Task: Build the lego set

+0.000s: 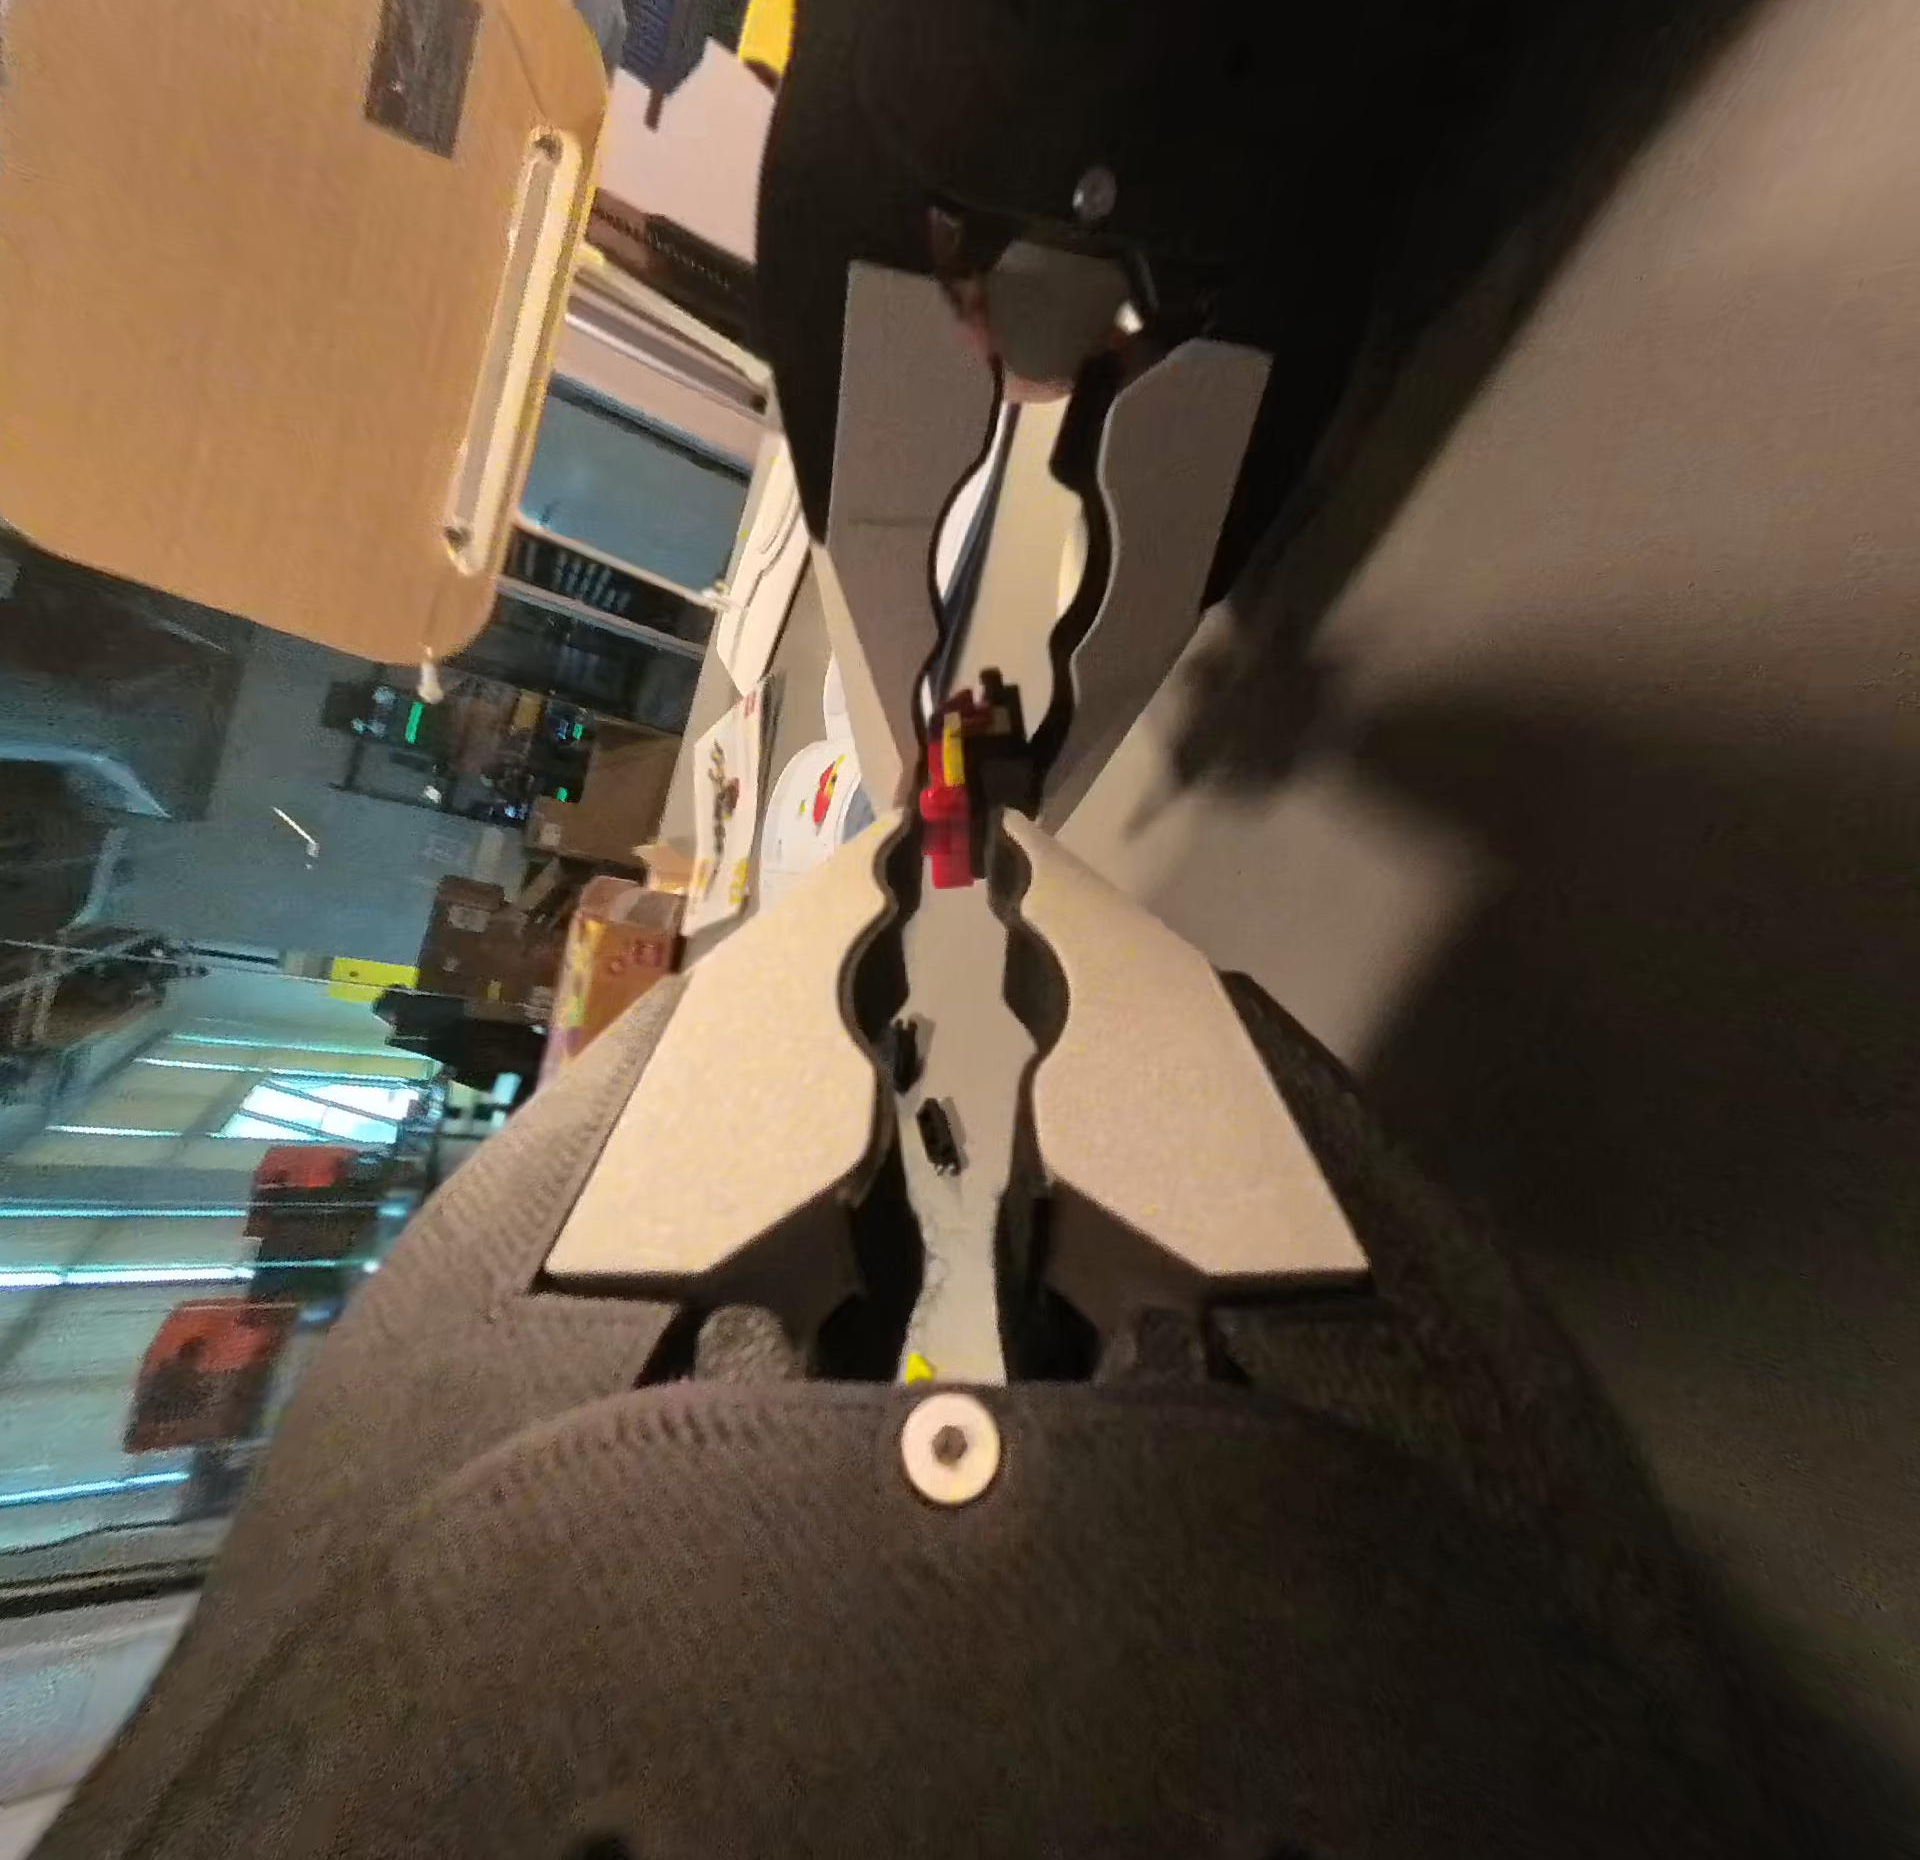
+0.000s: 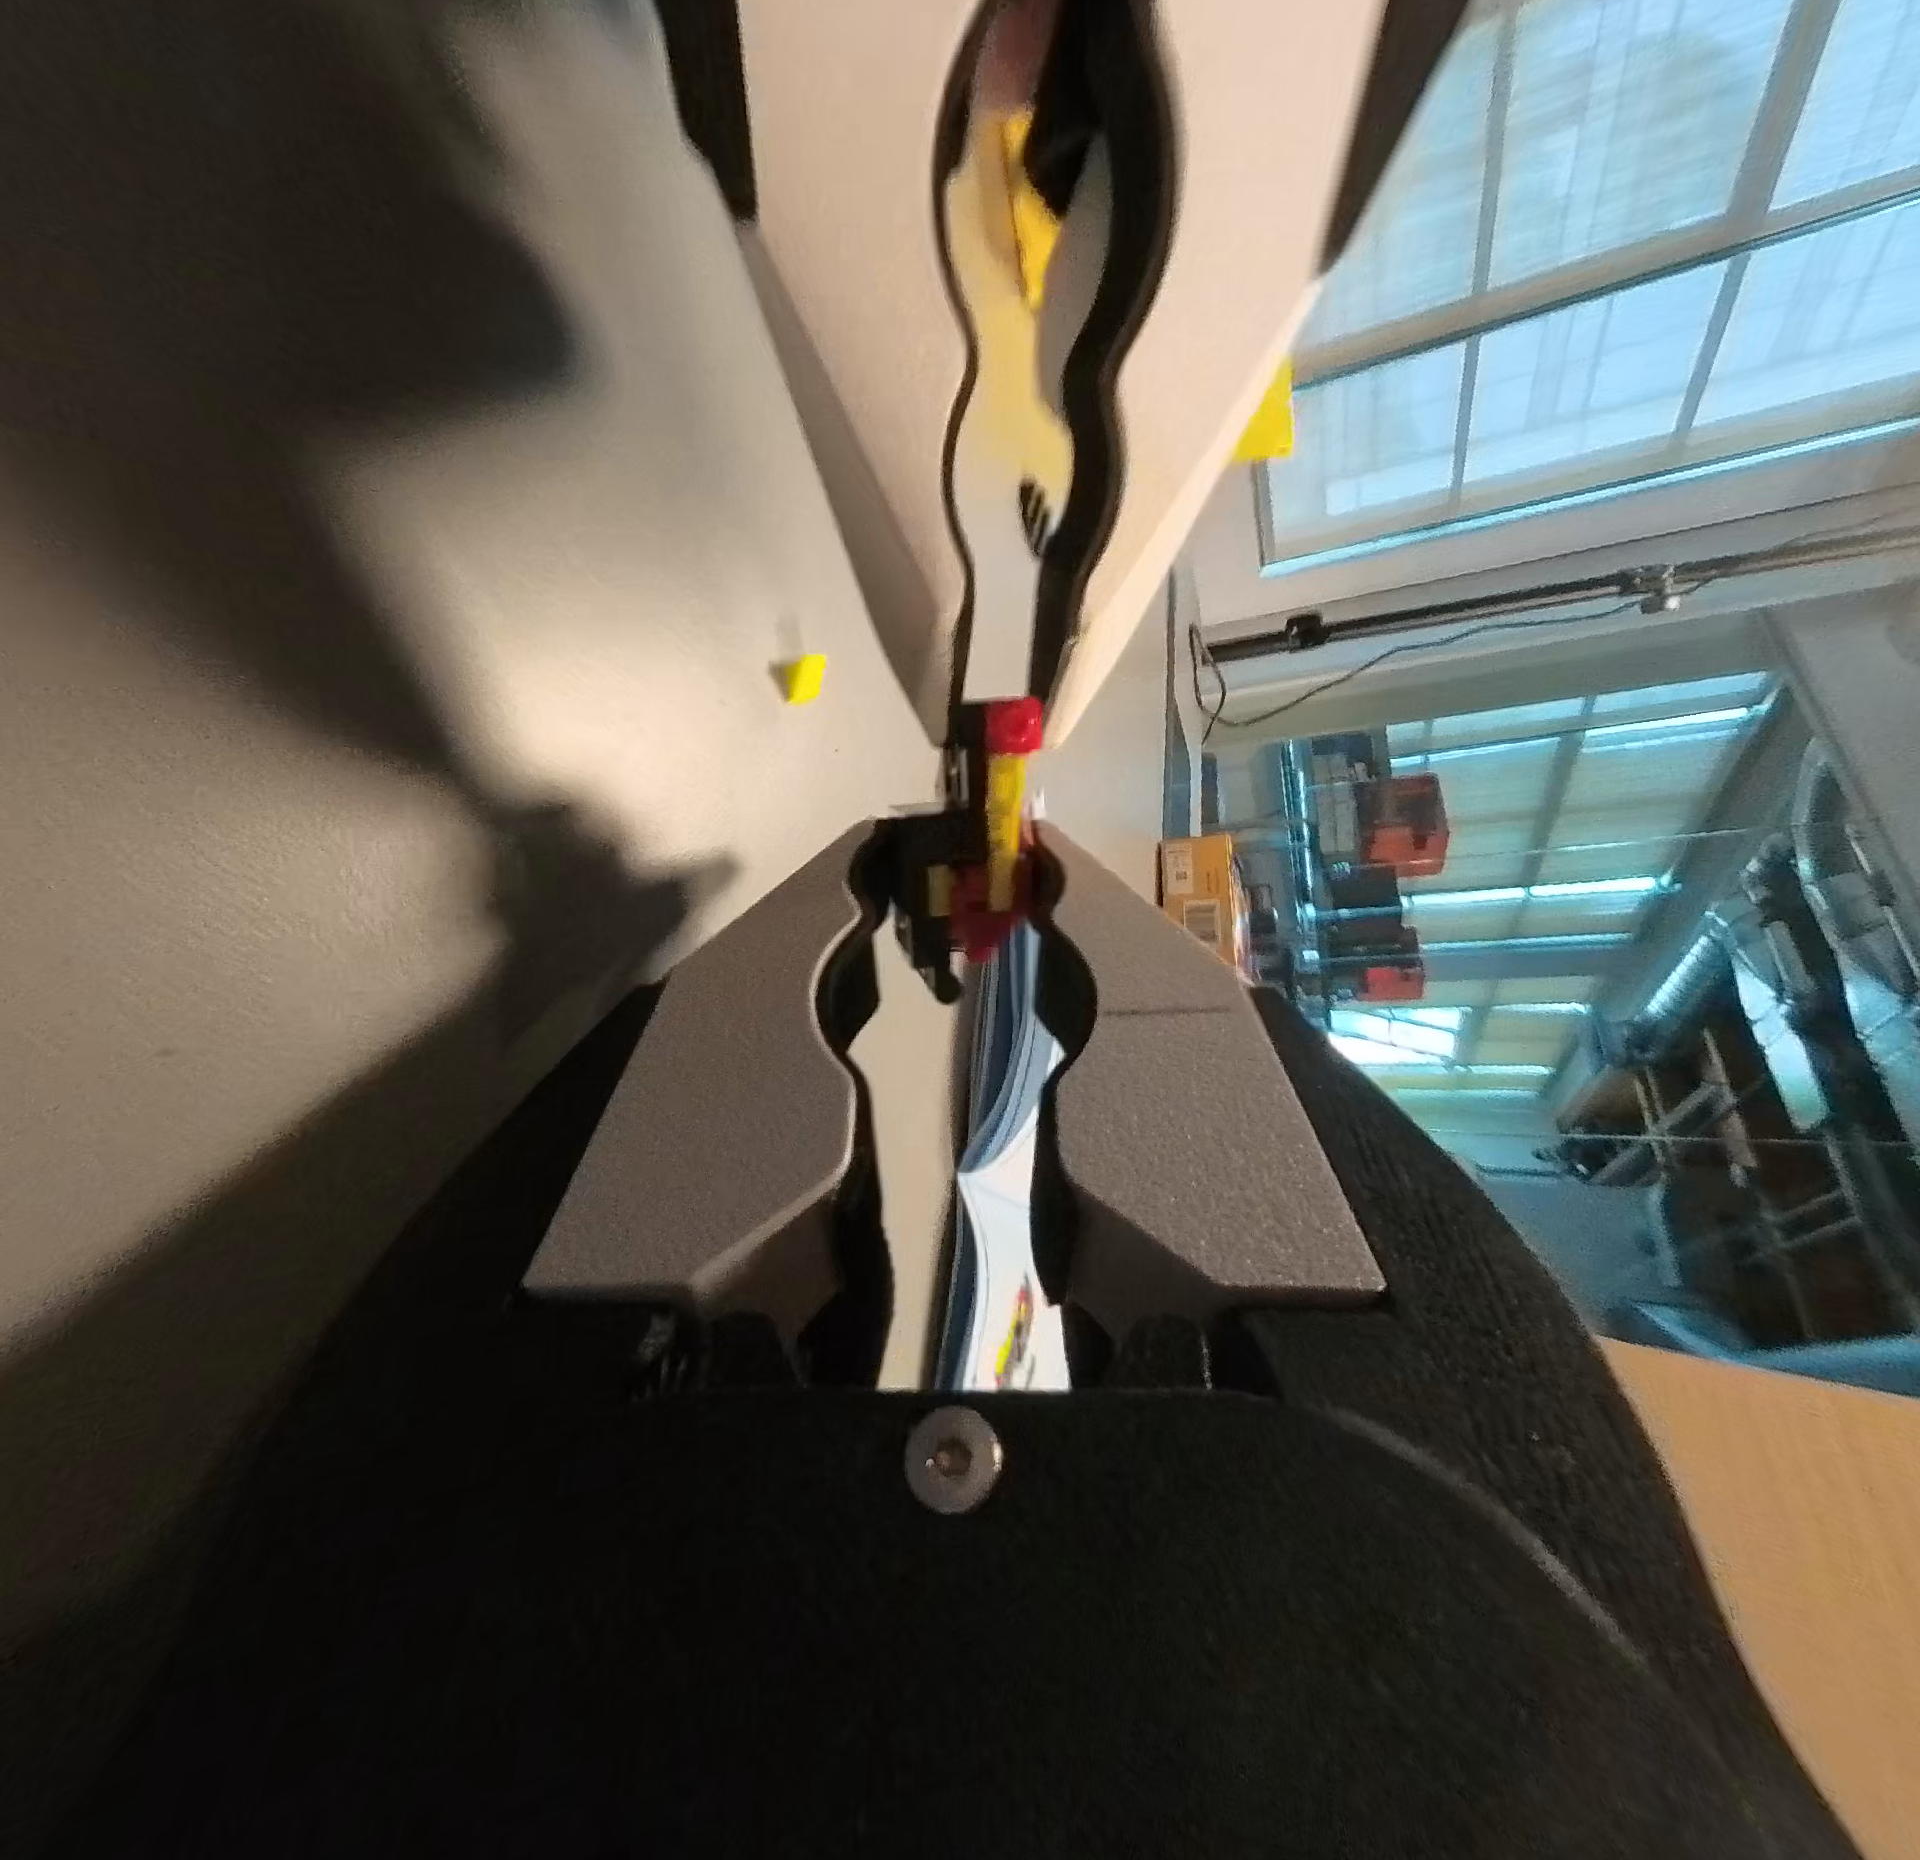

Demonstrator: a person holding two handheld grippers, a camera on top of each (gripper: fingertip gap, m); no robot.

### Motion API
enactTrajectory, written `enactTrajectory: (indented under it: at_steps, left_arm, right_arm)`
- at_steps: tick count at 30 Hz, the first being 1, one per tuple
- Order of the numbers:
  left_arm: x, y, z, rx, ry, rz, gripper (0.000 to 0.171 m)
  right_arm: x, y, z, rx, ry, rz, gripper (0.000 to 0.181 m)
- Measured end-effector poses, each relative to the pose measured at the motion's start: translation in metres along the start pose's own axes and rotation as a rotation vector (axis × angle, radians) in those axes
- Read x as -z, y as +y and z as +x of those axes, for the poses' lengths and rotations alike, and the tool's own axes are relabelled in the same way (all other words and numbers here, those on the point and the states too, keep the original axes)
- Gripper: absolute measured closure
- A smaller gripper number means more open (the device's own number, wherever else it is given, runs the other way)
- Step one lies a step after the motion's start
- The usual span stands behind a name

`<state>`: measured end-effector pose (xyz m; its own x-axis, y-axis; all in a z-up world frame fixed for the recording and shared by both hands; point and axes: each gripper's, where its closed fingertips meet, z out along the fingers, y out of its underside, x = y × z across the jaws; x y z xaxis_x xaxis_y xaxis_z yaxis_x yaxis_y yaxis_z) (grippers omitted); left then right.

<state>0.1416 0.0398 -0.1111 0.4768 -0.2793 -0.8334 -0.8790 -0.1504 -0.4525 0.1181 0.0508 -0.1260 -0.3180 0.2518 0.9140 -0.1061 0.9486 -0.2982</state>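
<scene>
The left gripper (image 1: 954,839) is closed on one end of a small lego assembly (image 1: 951,802) of red, yellow and black pieces. The right gripper (image 2: 971,875) clamps the opposite end of the same assembly (image 2: 992,834), so the two grippers meet tip to tip with the model held between them, above the pale worktop (image 2: 416,771). The assembly's long axis runs along both grippers' fingers, from one gripper to the other.

In the left wrist view, two small black pieces (image 1: 935,1130) lie on the worktop below the fingers, and an open instruction booklet (image 1: 732,802) lies farther off; its print is too blurred to read. In the right wrist view, a loose yellow brick (image 2: 800,678) sits on the worktop, apart to the left. A cardboard box (image 2: 1200,885) stands far right, its label illegible.
</scene>
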Motion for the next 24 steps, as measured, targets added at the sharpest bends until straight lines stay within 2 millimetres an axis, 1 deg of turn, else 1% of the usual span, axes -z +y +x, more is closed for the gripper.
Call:
enactTrajectory:
  at_steps: [2,6,16,24]
  left_arm:
    - [-0.0012,0.0046,0.0,0.055,0.029,-0.006,0.16]
    - [-0.0012,0.0043,0.0015,0.121,0.067,0.018,0.16]
    - [-0.0016,0.0034,-0.0022,0.287,0.116,0.046,0.16]
    - [-0.0043,0.0023,-0.0053,0.412,0.131,0.078,0.159]
  right_arm:
    - [0.0007,-0.0043,-0.0013,-0.03,-0.017,0.024,0.155]
    - [-0.002,-0.0009,-0.0044,0.009,-0.02,-0.014,0.158]
    - [-0.0022,-0.0011,-0.0034,-0.136,-0.06,-0.022,0.158]
    - [-0.0021,0.0011,-0.0011,-0.16,-0.053,-0.032,0.159]
